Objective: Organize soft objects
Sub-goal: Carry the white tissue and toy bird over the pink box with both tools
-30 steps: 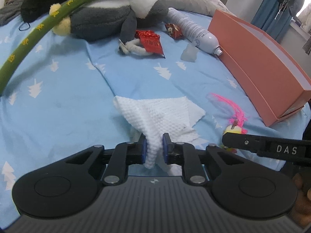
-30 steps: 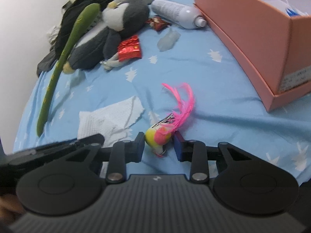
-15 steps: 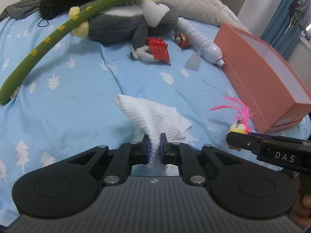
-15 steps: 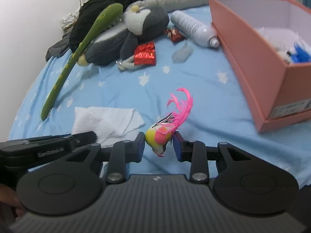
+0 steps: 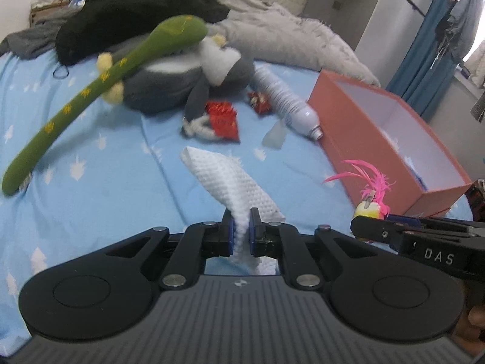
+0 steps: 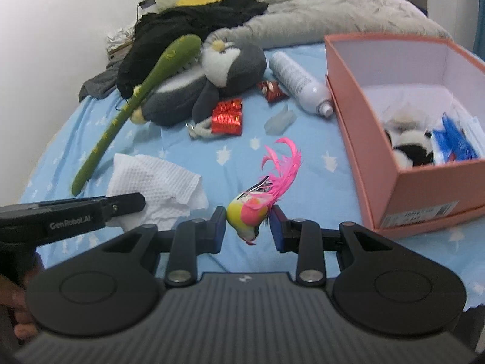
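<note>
Pinching a white textured cloth [image 5: 233, 188] between nearly closed pads, the left gripper [image 5: 241, 236] has one end of it bunched in its jaws while the rest trails away toward 11 o'clock over the blue bedsheet [image 5: 106, 182] printed with white trees. In the right wrist view the right gripper [image 6: 248, 227] clamps a small bird toy [image 6: 248, 212], yellow and pink, its jaws set narrowly around the body and its pink tail feathers [image 6: 285, 166] curling up toward 1 o'clock. From that view the cloth sits at 10 o'clock of the bird, and the other gripper's black finger lies across its near edge. A salmon-pink box [image 6: 424, 188] stands open at 2 o'clock, with a black-and-white plush [image 6: 409, 145] and blue packets [image 6: 454, 142] inside. Farther up the bed, around 11 to 12 o'clock, lie a grey penguin plush [image 6: 212, 82], a long green plush snake [image 6: 136, 100] draped over it, two red foil packets [image 6: 227, 116], a white bottle [image 6: 298, 82] on its side and a small clear cap [image 6: 279, 121]. Dark clothing [image 6: 194, 21] and a grey fleece [image 6: 333, 9] are heaped at the head of the bed.
</note>
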